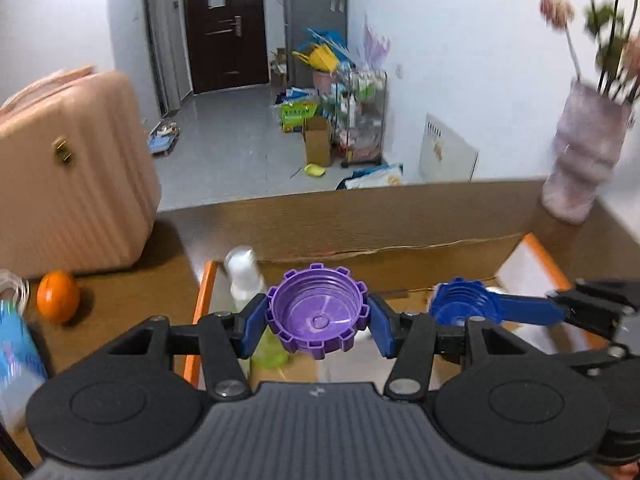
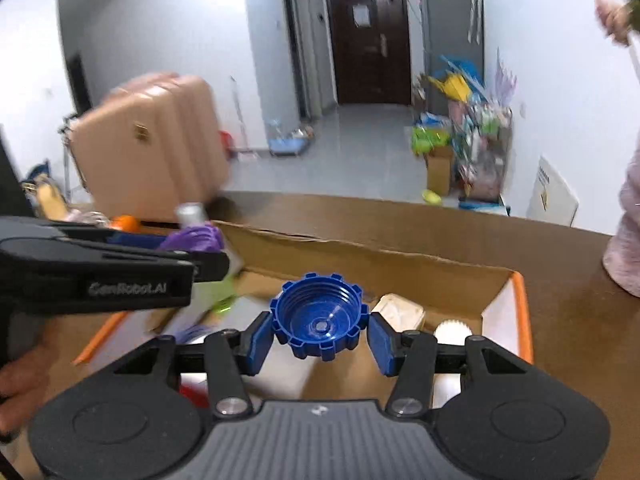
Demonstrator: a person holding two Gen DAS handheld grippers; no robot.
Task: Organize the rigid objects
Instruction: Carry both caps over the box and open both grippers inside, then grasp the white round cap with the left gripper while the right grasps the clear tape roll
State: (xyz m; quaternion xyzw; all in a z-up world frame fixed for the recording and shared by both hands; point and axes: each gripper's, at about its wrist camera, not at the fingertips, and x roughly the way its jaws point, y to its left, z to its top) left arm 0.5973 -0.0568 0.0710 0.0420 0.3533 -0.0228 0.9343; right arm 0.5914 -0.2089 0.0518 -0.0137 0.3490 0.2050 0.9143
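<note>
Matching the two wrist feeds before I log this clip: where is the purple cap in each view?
Left wrist: purple cap at lower centre, gripped between the left tongs, above the cardboard box.
Right wrist: it shows at centre left, partly hidden behind the left gripper's black body.
Shared landmark: the pink suitcase.

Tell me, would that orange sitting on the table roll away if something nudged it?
Probably: the orange looks round and sits loose on the bare brown table. The pink suitcase behind it might stop it. It seems firm, not fragile.
</note>
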